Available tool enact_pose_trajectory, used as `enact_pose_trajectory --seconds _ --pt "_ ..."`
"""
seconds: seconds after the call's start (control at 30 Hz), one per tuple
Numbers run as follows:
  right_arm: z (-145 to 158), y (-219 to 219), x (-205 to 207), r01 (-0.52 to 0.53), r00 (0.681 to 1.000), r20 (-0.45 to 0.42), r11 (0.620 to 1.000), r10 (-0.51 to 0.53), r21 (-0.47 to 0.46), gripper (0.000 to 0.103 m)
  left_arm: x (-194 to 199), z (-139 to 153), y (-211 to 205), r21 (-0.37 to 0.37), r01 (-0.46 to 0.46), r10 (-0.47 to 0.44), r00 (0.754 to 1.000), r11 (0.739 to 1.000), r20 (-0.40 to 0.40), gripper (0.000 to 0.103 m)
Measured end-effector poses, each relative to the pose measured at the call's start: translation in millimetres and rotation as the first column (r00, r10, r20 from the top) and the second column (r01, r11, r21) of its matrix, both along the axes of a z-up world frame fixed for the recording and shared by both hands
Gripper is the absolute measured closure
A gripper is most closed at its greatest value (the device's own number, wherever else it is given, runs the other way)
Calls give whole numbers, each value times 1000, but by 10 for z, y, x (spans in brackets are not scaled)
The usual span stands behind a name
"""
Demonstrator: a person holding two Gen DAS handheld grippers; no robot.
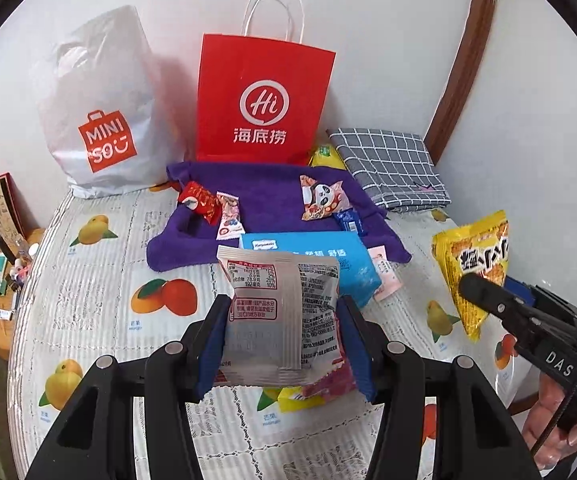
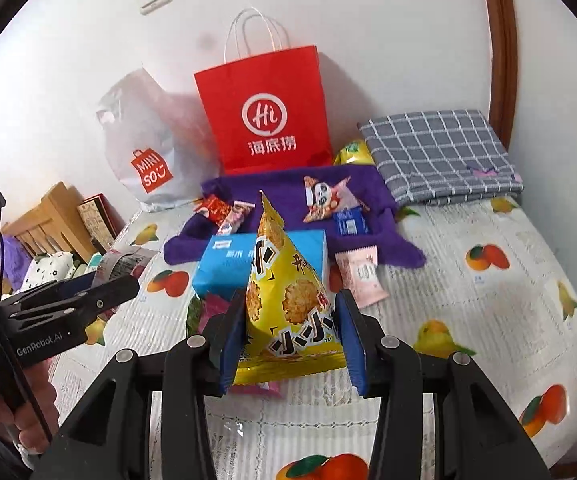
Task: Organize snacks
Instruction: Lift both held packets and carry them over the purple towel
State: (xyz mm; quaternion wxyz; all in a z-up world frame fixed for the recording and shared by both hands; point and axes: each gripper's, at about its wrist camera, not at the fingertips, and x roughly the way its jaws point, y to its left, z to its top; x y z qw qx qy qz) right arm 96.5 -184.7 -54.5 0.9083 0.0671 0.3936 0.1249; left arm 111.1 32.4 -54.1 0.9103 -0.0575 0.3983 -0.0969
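Note:
My left gripper [image 1: 284,312] is shut on a silver-grey snack packet [image 1: 284,312], held above the table with its printed back facing me. My right gripper [image 2: 292,312] is shut on a yellow triangular snack bag [image 2: 288,300], also lifted; the same bag [image 1: 474,264] shows at the right of the left wrist view. Behind both lies a purple towel [image 1: 272,208] with a red packet [image 1: 200,200], a pink-white packet [image 1: 227,216], a panda packet [image 1: 322,196] and a small blue packet [image 1: 350,220]. A red paper bag [image 1: 264,100] and a white plastic bag [image 1: 100,112] stand against the wall.
A blue tissue pack [image 1: 308,258] lies in front of the towel, a pink sachet [image 1: 386,276] beside it. Yellow and pink packets [image 1: 312,394] lie under my left gripper. A folded grey checked cloth [image 1: 392,168] sits at the back right. The fruit-print tablecloth [image 1: 88,280] ends at left.

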Motion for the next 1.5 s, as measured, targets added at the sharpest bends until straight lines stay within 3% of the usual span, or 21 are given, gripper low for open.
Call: enact_pose_trajectory --seconds 0.3,0.67,0.8,0.93,1.5 --pt "92 35 132 -27 1000 16 999 26 40 60 39 151 -79 30 -27 26 999 999 31 51" --pt "100 102 428 -40 999 18 999 39 21 60 289 190 -81 25 -42 41 998 999 45 51" --pt "88 129 568 -39 999 21 999 39 10 60 447 234 -96 61 -44 40 997 997 61 51" --pt "48 176 725 -42 999 15 999 42 3 60 576 267 -36 40 -54 51 996 998 70 51" --pt "-172 394 1414 -80 997 -7 997 80 -11 60 1095 20 194 41 -90 90 996 995 20 51"
